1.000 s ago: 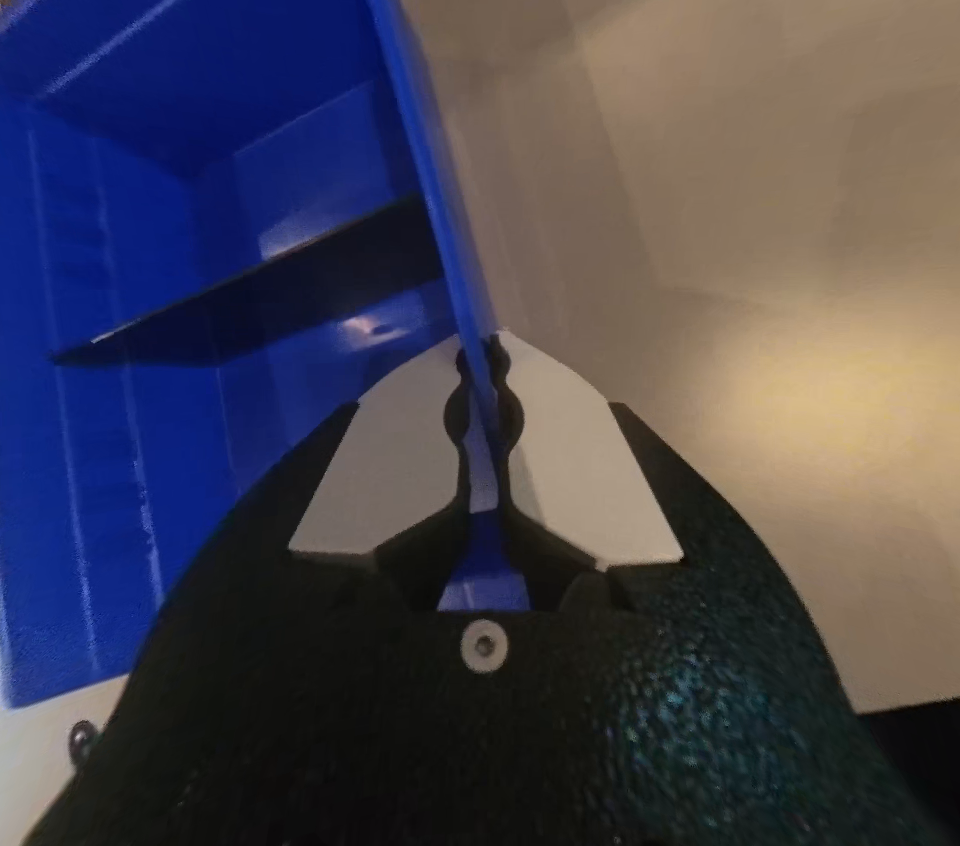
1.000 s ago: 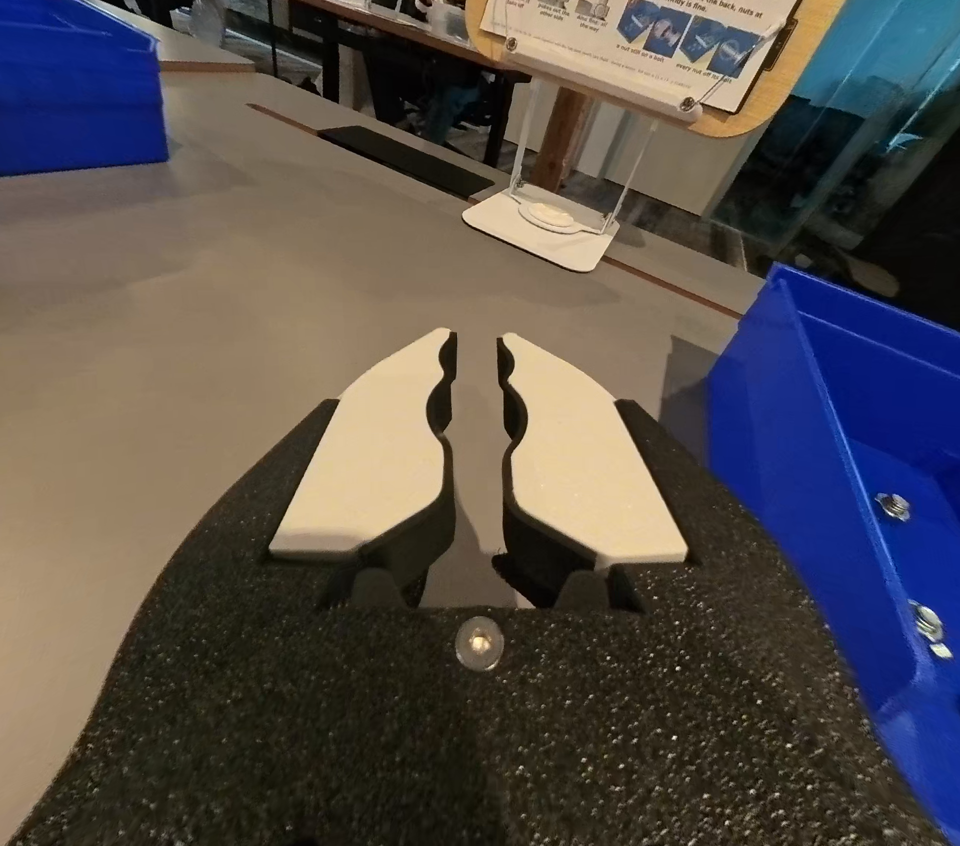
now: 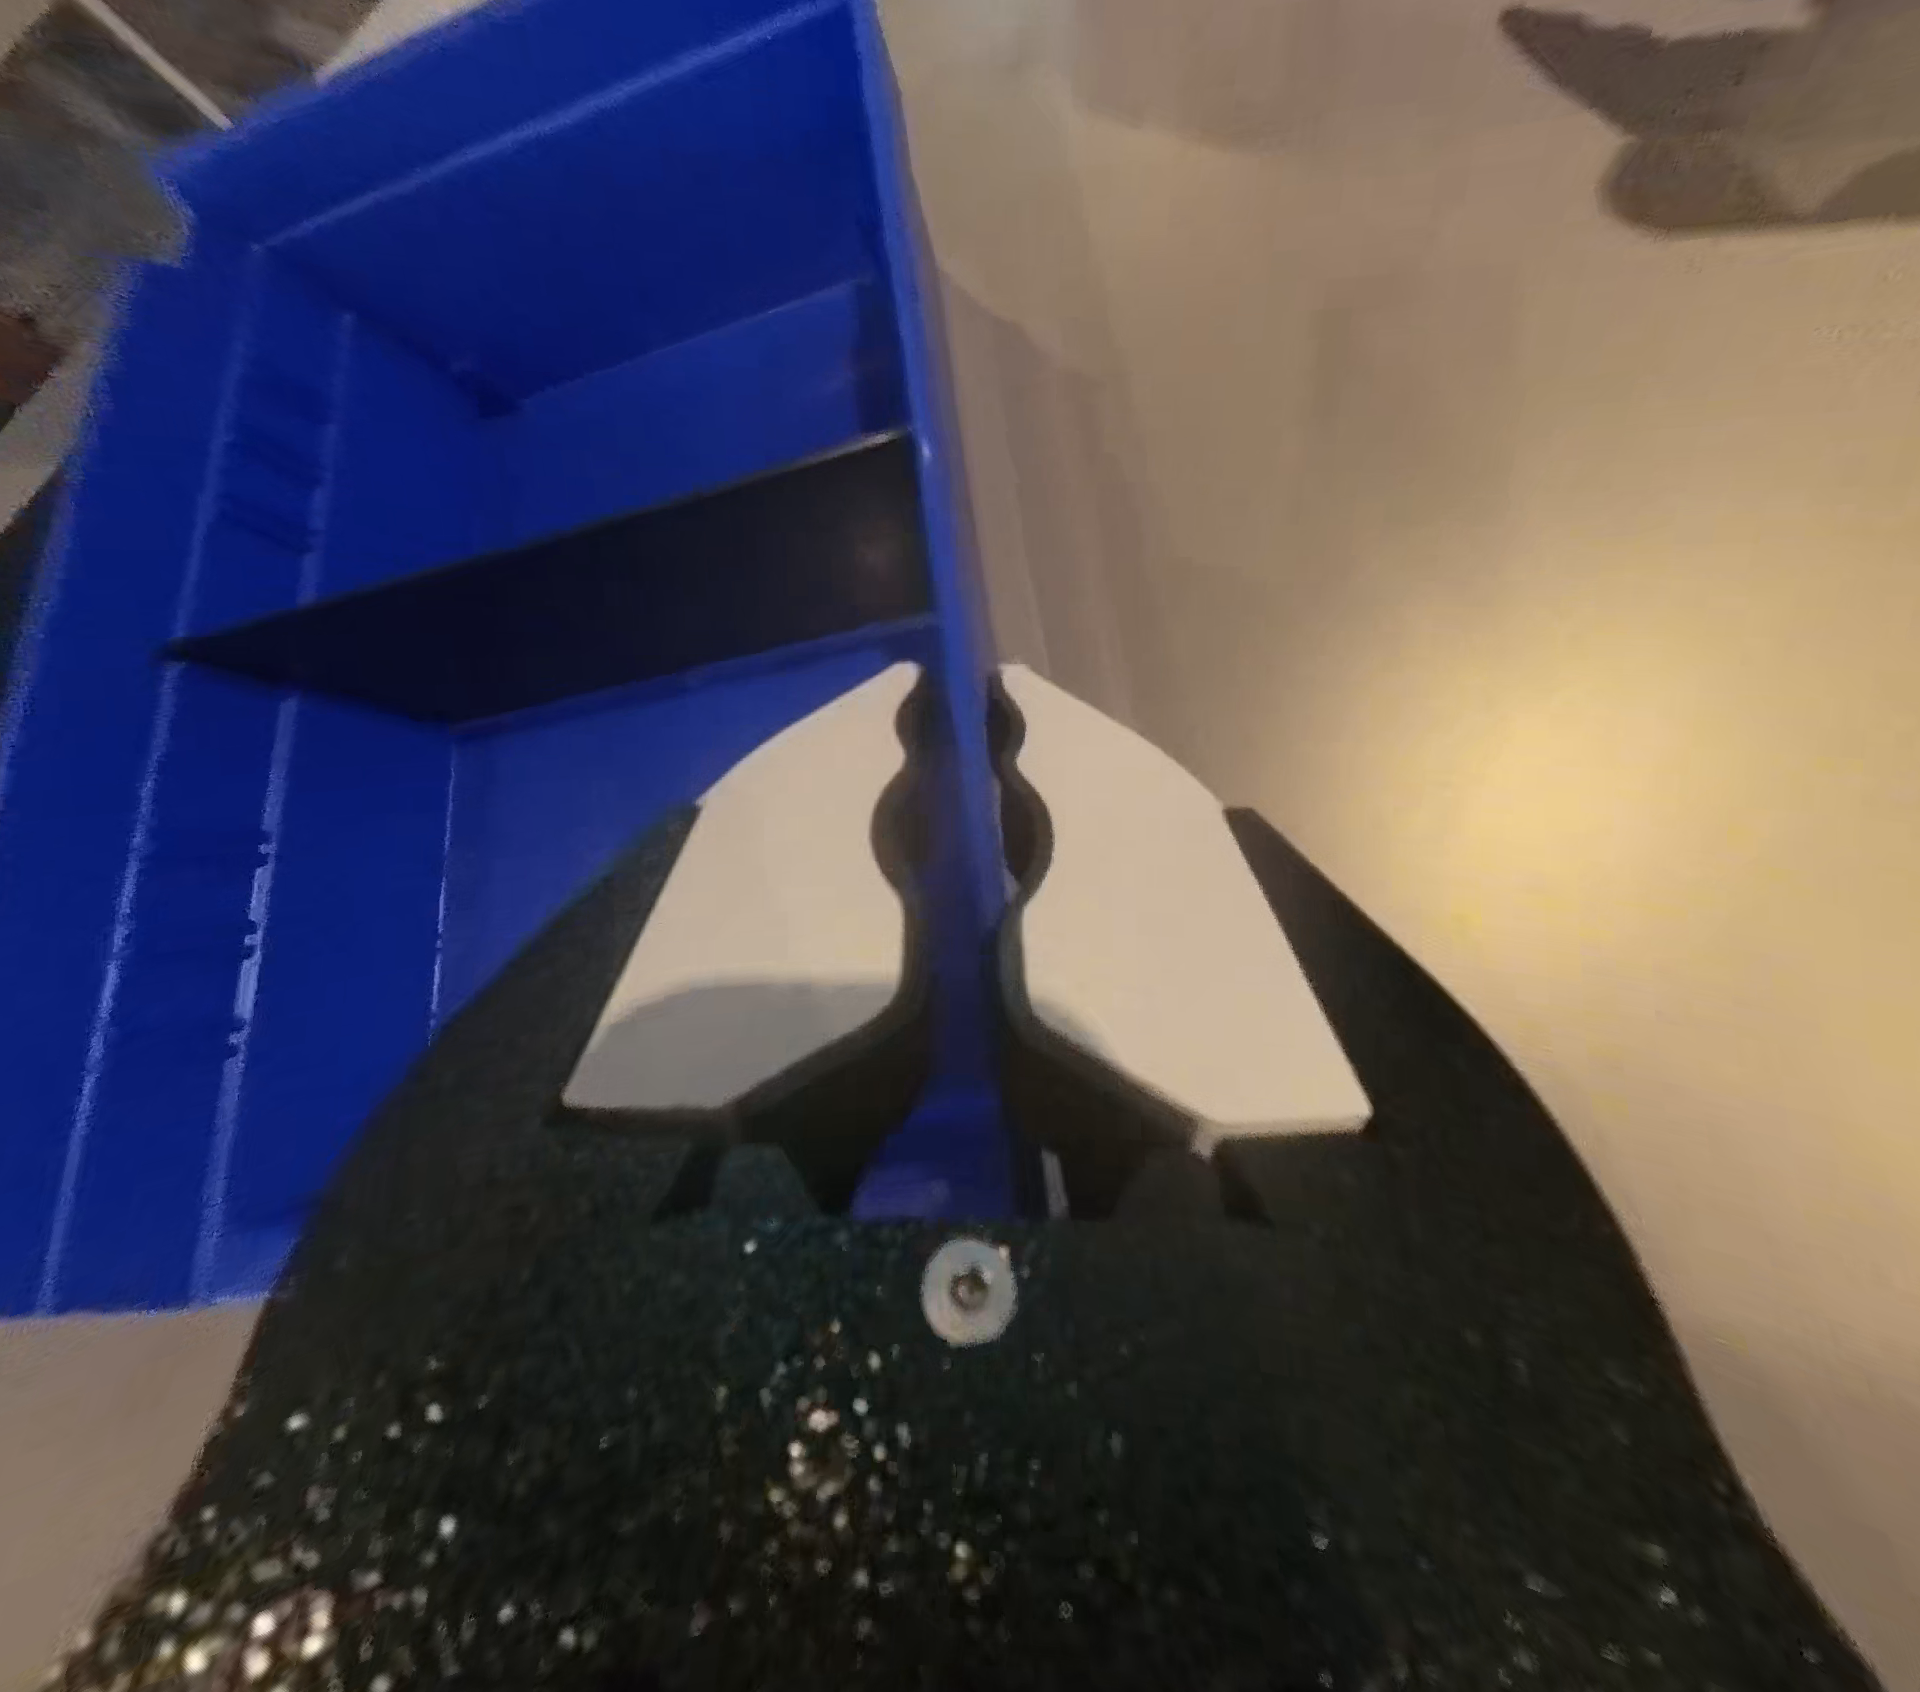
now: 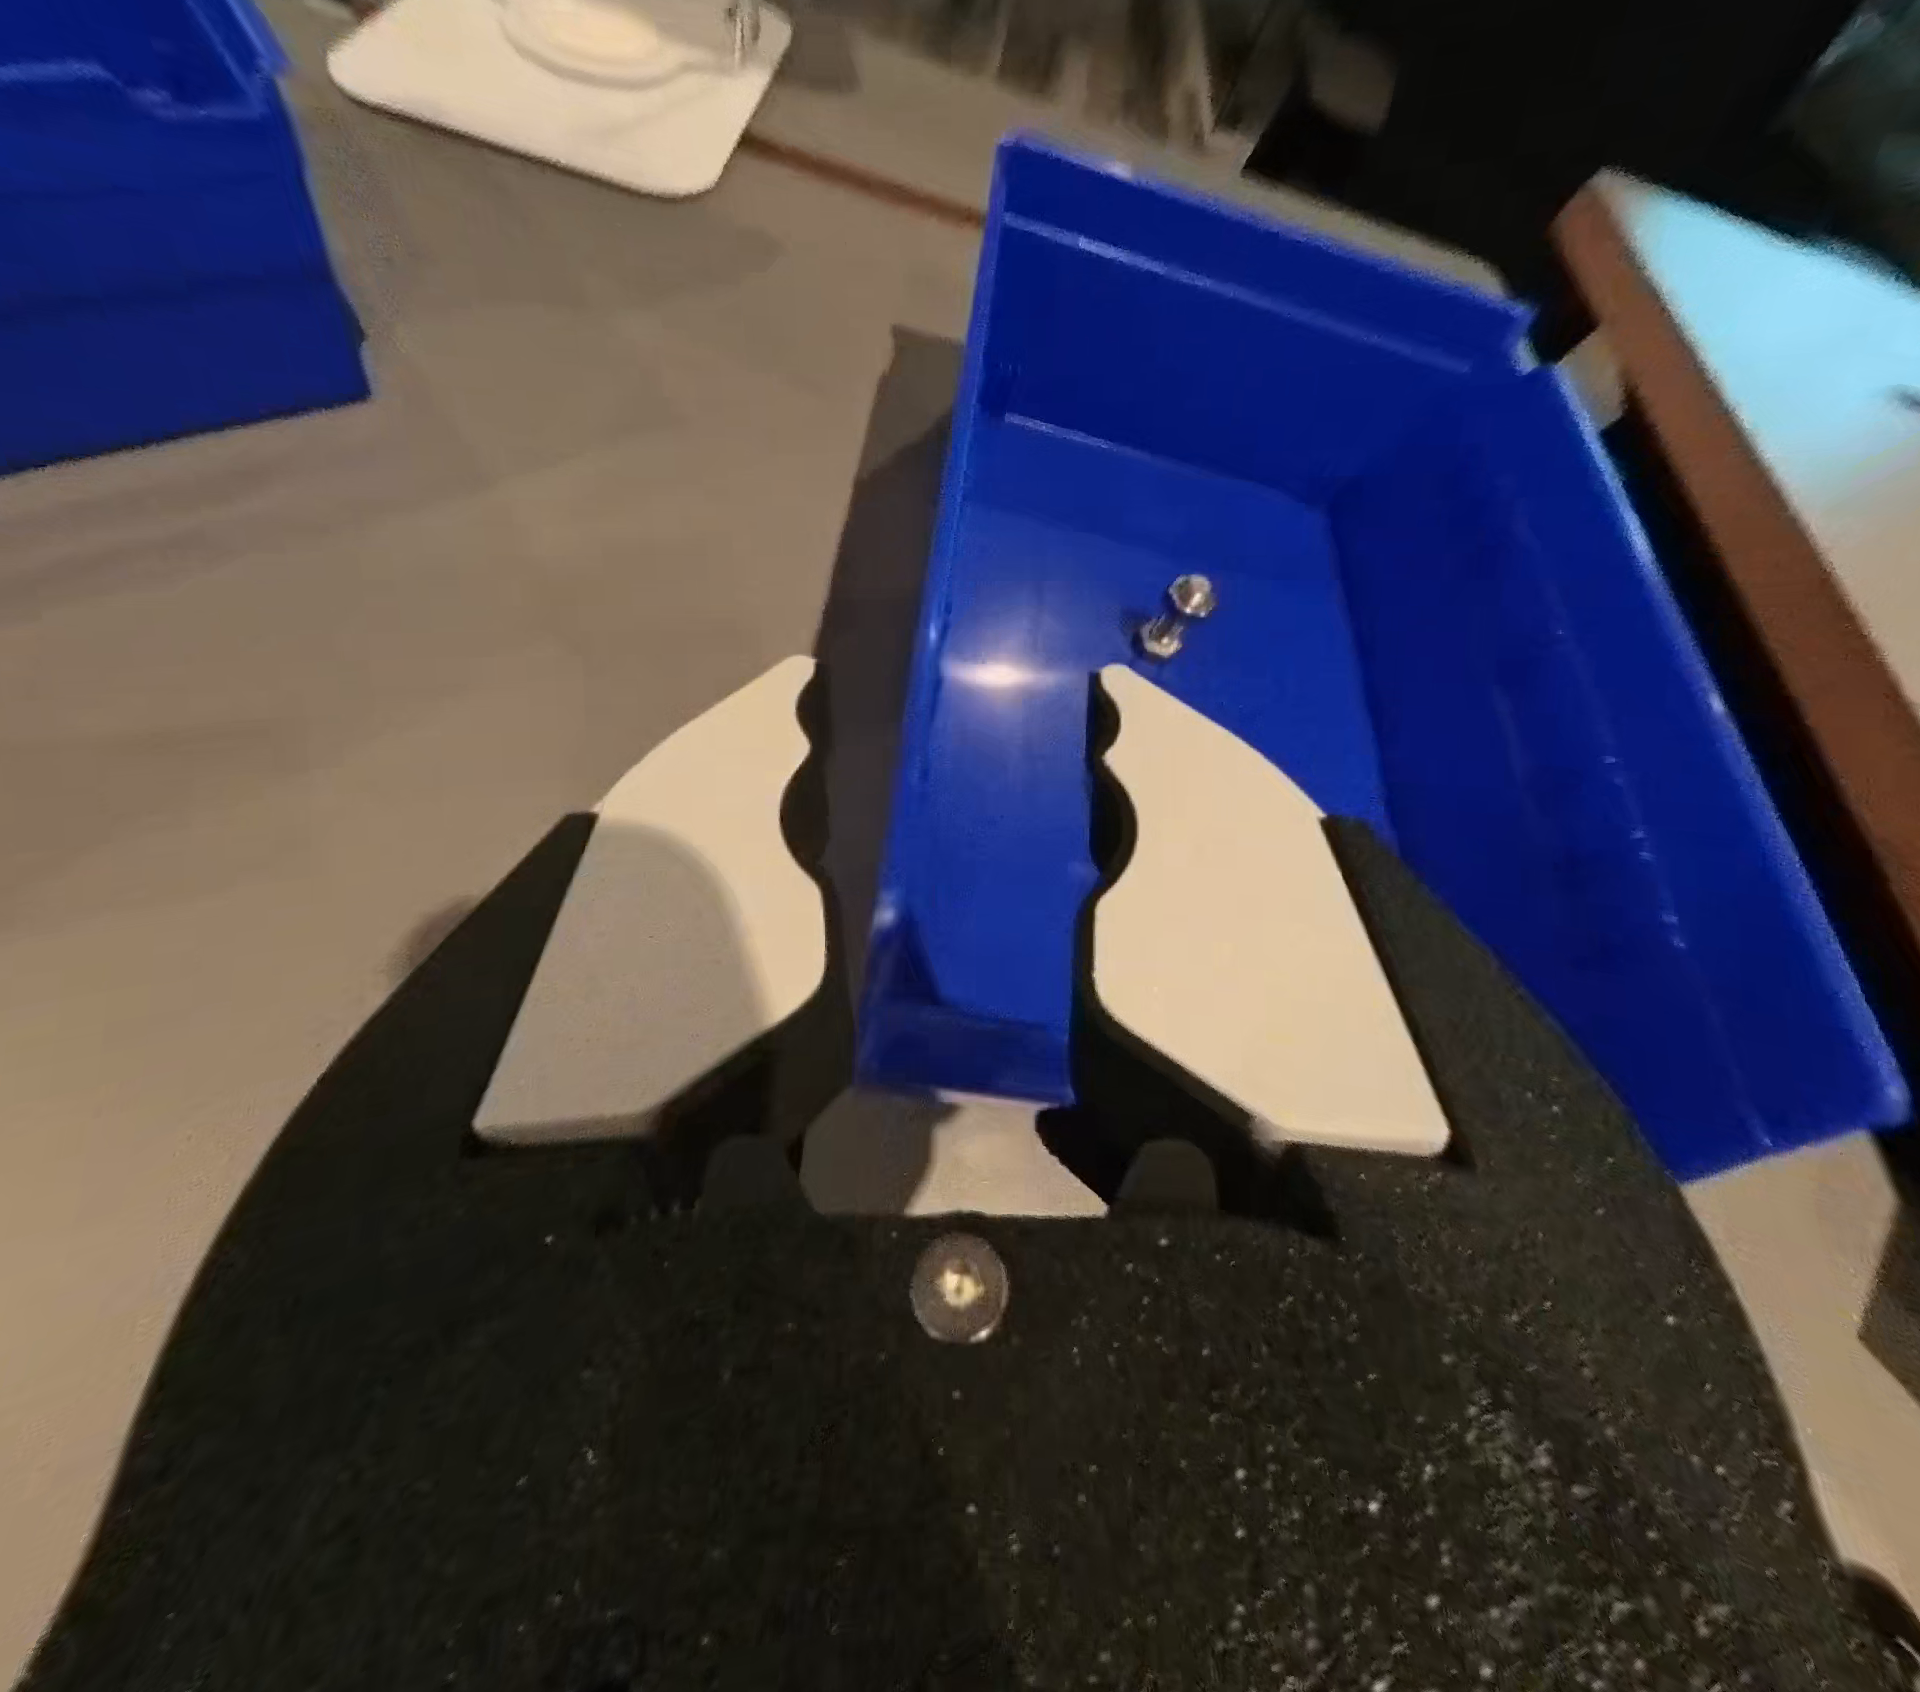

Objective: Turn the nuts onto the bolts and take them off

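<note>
Right wrist view: the right gripper (image 4: 951, 686), jaws apart, straddles a blue bin's (image 4: 1558, 603) wall. A nutted bolt (image 4: 1174, 614) is seen just beyond its right fingertip. The left gripper (image 3: 961, 686) is clamped on a divided blue bin's (image 3: 520, 292) wall.

No legible text, label, brand, number or sign anywhere in either view.
</note>
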`<state>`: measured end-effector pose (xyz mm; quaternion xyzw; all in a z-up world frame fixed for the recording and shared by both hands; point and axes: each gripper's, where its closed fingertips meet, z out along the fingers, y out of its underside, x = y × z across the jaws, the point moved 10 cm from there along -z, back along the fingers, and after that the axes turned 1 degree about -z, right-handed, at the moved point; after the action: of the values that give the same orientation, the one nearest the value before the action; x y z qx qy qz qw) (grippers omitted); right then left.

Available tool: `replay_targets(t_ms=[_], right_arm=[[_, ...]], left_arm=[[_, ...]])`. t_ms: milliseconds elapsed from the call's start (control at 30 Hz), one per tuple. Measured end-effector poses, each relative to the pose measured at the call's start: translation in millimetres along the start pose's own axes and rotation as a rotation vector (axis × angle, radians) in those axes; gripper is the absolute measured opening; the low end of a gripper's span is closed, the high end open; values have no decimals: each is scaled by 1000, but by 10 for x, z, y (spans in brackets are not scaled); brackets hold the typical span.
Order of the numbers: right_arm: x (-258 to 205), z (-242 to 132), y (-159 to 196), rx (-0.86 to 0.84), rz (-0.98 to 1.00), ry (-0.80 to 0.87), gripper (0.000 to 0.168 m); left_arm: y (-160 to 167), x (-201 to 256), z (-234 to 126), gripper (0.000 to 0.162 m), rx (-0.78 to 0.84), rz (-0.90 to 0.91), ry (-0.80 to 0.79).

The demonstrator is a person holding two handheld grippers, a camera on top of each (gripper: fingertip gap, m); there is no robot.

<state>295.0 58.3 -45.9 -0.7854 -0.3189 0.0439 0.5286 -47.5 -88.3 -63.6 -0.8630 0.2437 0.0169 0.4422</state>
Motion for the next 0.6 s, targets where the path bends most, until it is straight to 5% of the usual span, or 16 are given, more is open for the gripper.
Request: replay_targets(t_ms=[300, 600], right_arm=[[207, 774, -479, -479, -78, -275, 50], [77, 1309, -511, -814, -282, -298, 26]], left_arm=[[203, -150, -314, 41, 65, -112, -21], [380, -260, -485, 45, 115, -186, -55]])
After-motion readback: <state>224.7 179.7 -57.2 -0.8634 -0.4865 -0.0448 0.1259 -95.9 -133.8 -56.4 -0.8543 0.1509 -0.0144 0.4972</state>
